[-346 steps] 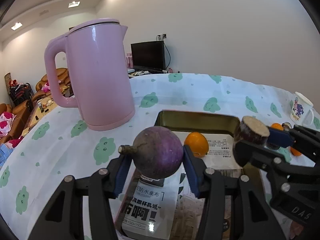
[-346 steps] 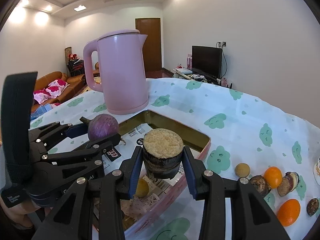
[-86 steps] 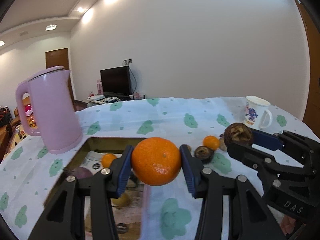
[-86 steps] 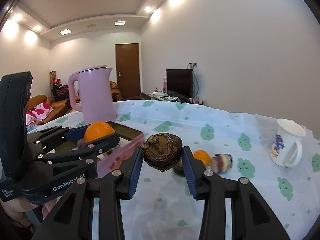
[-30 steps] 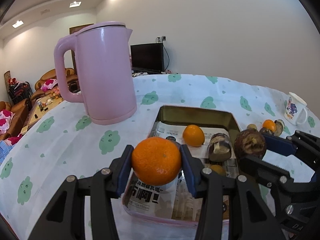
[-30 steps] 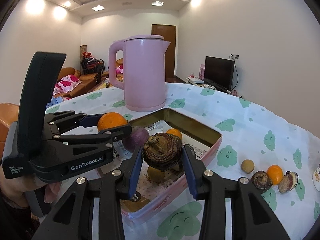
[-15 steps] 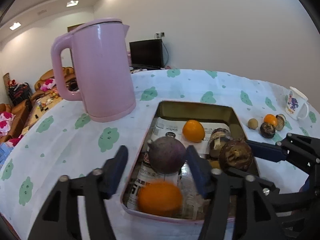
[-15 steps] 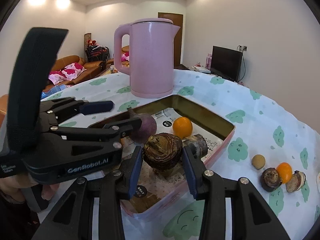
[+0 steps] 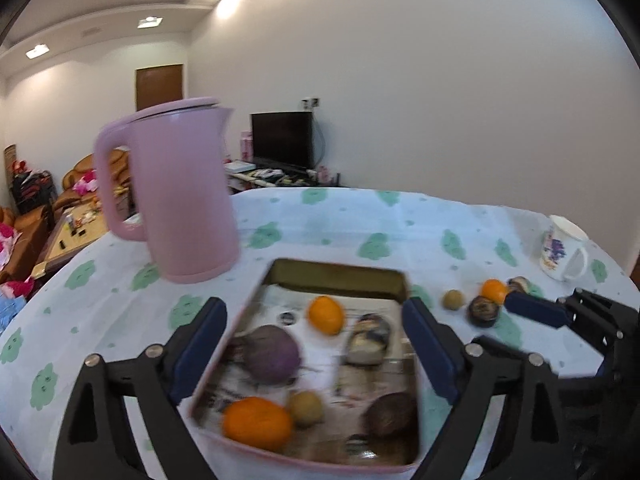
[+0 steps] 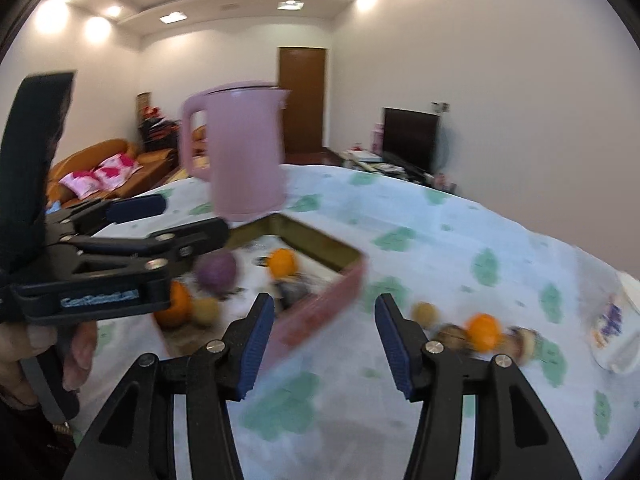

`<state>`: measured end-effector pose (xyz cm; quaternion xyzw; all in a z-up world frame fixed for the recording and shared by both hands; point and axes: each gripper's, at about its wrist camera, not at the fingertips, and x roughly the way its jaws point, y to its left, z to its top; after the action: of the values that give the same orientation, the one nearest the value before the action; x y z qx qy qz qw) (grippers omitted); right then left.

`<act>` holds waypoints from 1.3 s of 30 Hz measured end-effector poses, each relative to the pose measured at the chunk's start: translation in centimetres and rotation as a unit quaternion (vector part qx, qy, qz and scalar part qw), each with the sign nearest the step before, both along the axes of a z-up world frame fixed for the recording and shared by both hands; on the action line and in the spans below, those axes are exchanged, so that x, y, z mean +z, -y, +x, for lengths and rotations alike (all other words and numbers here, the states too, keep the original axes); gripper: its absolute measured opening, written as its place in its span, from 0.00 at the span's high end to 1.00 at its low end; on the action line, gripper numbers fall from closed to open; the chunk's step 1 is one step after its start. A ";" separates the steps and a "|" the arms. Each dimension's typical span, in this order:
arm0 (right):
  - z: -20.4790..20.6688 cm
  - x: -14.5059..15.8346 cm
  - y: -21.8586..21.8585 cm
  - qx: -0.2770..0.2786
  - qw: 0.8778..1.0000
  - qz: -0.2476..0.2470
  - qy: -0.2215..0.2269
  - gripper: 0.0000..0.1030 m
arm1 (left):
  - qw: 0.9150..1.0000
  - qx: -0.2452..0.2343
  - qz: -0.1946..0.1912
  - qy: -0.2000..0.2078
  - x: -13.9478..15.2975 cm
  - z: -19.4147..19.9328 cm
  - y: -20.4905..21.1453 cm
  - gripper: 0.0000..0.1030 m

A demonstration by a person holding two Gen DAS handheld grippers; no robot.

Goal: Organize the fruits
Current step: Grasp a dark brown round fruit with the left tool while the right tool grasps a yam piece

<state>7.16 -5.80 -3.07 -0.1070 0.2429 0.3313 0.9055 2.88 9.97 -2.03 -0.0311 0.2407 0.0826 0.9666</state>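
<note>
My left gripper [image 9: 316, 344] hangs over the near end of the pink tray [image 9: 304, 466], its jaws opening wide with nothing between them. In the tray lie a purple fruit [image 9: 272, 354], a large orange [image 9: 256, 424], a small orange [image 9: 326, 314], a dark brown fruit [image 9: 390, 414], a small tan fruit [image 9: 306, 408] and a cut piece [image 9: 368, 338]. My right gripper [image 10: 326, 344] sits right of the tray wall [image 10: 320, 308], jaws opening and empty. A few loose fruits lie on the cloth: a tan one [image 10: 424, 312], an orange [image 10: 484, 326] and a dark one [image 10: 452, 334].
A tall pink kettle [image 9: 180, 196] stands behind the tray on the left. A white flowered mug [image 9: 560, 254] stands at the far right of the table. A person's hand [image 10: 60, 344] holds the left gripper [image 10: 188, 218]. Sofas, a television and a door lie beyond the table.
The orange left the left gripper and the brown fruit left the right gripper; both now lie in the tray. Both pairs of jaws have spread, and both grippers have drawn back from the tray.
</note>
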 end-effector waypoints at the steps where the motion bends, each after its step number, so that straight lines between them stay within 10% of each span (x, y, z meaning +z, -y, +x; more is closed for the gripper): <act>1: 0.5 0.0 1.3 -0.016 1.000 0.001 -0.002 0.47 | 1.000 -0.006 0.003 -0.001 0.0 0.3 0.7 0.09; 14: 7.5 -1.9 11.3 -0.166 0.983 -0.006 -0.074 0.47 | 0.996 -0.073 -0.002 -0.046 -1.6 7.1 9.3 0.09; 34: 12.9 -4.9 10.1 -0.140 0.978 -0.031 -0.152 0.47 | 0.991 -0.089 -0.024 -0.099 -4.8 12.0 10.8 0.09; 39: 12.6 -4.7 10.3 -0.132 0.980 -0.019 -0.147 0.65 | 0.990 -0.094 -0.027 -0.098 -4.8 12.0 10.8 0.10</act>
<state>19.77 -16.14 -7.79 -0.0418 0.3914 0.2164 0.8935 14.92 -0.83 -6.87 -0.0262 0.3387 -0.0130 0.9404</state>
